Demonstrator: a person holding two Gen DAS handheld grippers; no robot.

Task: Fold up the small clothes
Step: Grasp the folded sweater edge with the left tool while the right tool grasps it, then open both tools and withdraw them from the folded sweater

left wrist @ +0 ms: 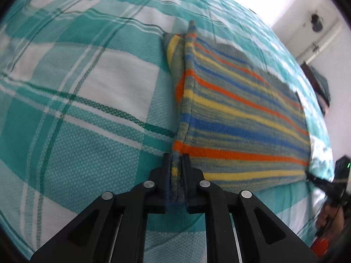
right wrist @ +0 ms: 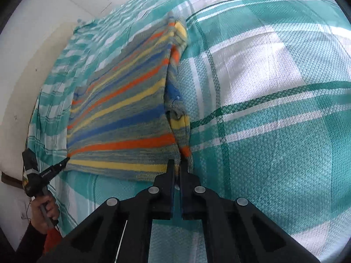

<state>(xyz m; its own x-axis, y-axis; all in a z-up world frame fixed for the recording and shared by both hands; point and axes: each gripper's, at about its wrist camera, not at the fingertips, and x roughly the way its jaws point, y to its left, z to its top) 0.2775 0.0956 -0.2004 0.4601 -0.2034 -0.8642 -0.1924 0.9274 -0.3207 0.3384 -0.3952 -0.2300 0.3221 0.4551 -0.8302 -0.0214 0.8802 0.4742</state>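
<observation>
A small knitted garment (left wrist: 237, 114) with orange, yellow, blue and grey-green stripes is stretched between my two grippers above a teal and white checked bedsheet (left wrist: 83, 114). My left gripper (left wrist: 176, 160) is shut on one near corner of it. My right gripper (right wrist: 177, 164) is shut on the other near corner of the same garment (right wrist: 122, 114). Each gripper shows in the other's view: the right one at the garment's corner (left wrist: 309, 174), the left one at the opposite corner (right wrist: 64, 161). A sleeve (right wrist: 178, 122) hangs folded under the garment's right edge.
The checked sheet (right wrist: 274, 100) covers a bed that fills both views. A white wall (right wrist: 33, 50) runs along the bed's far side. A dark object hangs on the wall (left wrist: 317, 23). The person's hand (right wrist: 45, 210) grips the left tool.
</observation>
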